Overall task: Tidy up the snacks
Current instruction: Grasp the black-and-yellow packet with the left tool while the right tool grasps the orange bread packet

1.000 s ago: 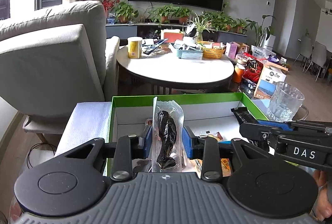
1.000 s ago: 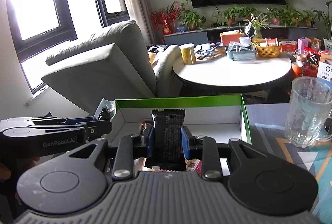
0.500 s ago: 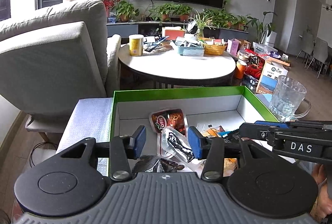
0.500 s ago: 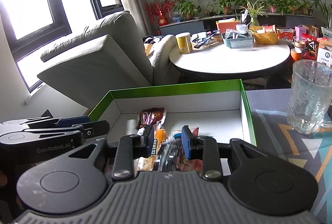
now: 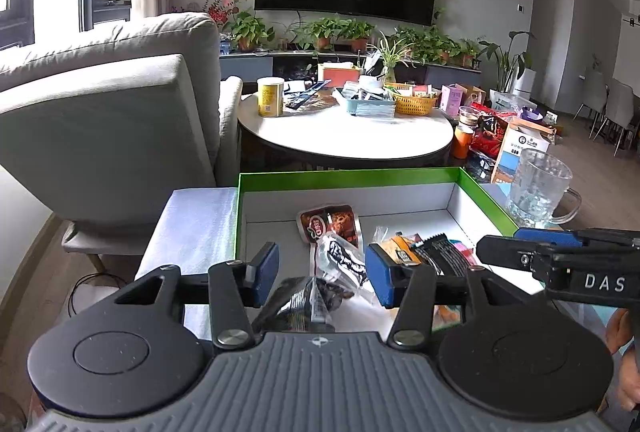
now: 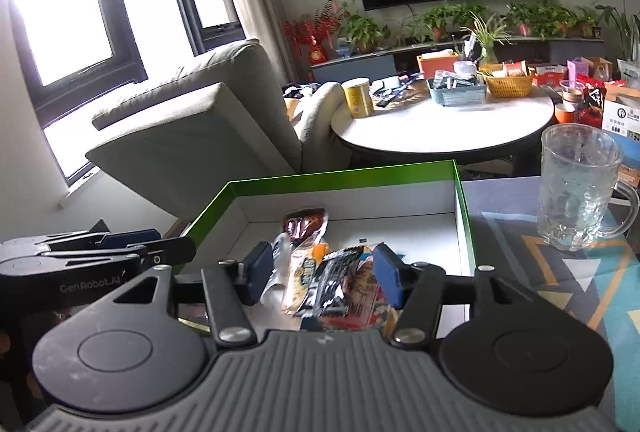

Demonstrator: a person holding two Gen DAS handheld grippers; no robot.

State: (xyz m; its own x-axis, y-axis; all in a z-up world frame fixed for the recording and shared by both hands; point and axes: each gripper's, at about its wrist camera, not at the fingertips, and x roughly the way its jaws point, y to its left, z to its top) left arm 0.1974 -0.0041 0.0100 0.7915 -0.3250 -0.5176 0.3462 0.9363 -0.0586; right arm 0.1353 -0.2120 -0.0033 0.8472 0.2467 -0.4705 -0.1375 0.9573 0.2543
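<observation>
One green box (image 5: 352, 176), one glass mug (image 5: 538, 187), two hand-held grippers.

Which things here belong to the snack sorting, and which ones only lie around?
Belong to the job:
green box
clear packet
black bar wrapper
red packet

Lying about:
glass mug
yellow can
wicker basket

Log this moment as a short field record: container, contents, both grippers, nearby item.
container: green-edged box, open top, white inside
contents: loose snack packets, among them a red-brown packet and a black wrapper
left gripper: jaws just opened, clear packet lies between, not pressed
right gripper: jaws just opened, holds nothing
nearby: glass mug right of box
</observation>
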